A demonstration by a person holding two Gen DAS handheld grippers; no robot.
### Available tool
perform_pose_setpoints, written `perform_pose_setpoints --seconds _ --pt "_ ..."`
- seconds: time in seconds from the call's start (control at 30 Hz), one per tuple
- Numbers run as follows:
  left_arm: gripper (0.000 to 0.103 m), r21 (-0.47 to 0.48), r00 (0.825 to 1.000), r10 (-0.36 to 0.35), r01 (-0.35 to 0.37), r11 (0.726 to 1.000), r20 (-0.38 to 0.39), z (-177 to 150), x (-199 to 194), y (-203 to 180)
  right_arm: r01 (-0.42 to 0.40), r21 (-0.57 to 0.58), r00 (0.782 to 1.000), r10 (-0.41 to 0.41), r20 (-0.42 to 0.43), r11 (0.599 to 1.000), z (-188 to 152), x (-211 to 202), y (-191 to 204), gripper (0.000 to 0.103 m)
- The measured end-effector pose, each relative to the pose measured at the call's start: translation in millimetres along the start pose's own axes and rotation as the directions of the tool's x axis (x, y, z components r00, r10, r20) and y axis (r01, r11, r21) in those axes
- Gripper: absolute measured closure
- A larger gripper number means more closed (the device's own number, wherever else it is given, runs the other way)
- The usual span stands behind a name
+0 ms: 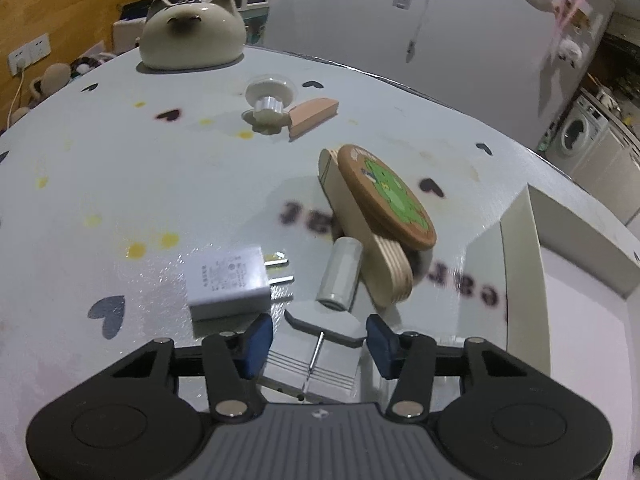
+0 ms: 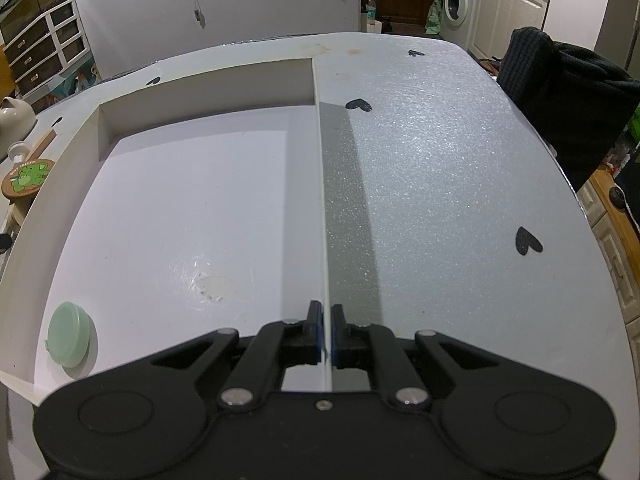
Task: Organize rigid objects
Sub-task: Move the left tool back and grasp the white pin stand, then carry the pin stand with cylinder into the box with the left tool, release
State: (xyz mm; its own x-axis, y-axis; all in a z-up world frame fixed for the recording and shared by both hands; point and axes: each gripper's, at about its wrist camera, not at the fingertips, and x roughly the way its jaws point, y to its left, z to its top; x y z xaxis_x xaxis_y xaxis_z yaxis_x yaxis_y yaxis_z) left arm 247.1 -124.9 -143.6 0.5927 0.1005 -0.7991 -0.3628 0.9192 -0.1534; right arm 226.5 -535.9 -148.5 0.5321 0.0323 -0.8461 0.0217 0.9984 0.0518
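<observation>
The left gripper [image 1: 319, 344] hung low over the table [image 1: 120, 184] with its blue-padded fingers spread and nothing between them. The nearest loose things lay just ahead of the tips: a white plug adapter [image 1: 229, 286] ahead and to the left, almost touching the left pad, and a small white cylinder [image 1: 341, 272], possibly a battery, ahead and slightly right of centre. The adapter lay flat, its two prongs pointing right toward the cylinder, so its long axis ran crosswise to the fingers. The cylinder lay on its side, its axis running nearly away from the gripper with a slight lean to the right, one end facing the camera; it touched a plywood piece [image 1: 360, 228] that carried a round coaster with a green figure [image 1: 386, 196]. Below the fingers sat a small flat metal piece whose nature the view did not make clear. The right gripper [image 2: 327, 332] was clamped on the thin right-hand wall of the shallow white tray [image 2: 326, 200], holding it steady; inside the tray only a pale green round lid [image 2: 69, 334] rested, near its left corner. The left hand was plainly the nearer to the loose items, and the tray lay to its right.
</observation>
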Motion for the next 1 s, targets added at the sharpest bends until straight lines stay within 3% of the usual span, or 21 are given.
perform_pose_setpoints --seconds 0.3,0.53,0.83,1.0 --pt "0.051 0.049 1.000 -0.023 0.024 0.998 -0.010 -25.8 -21.6 13.9 0.000 0.001 1.000 0.000 0.001 1.000 -0.3 0.0 0.2 0.097" --pt "0.052 0.140 0.999 -0.021 0.024 0.990 -0.024 -42.2 -31.8 8.9 0.000 0.001 1.000 0.000 0.001 1.000 -0.6 0.0 0.4 0.097" --pt "0.051 0.232 0.999 0.045 -0.041 0.972 -0.010 -45.2 -28.1 -5.1 0.000 0.002 1.000 0.000 0.003 1.000 -0.6 -0.5 0.3 0.097" --pt "0.055 0.245 0.999 0.034 -0.031 0.969 -0.007 -43.7 -27.2 -6.1 -0.001 0.004 1.000 0.001 0.006 1.000 -0.5 -1.1 0.1 0.097"
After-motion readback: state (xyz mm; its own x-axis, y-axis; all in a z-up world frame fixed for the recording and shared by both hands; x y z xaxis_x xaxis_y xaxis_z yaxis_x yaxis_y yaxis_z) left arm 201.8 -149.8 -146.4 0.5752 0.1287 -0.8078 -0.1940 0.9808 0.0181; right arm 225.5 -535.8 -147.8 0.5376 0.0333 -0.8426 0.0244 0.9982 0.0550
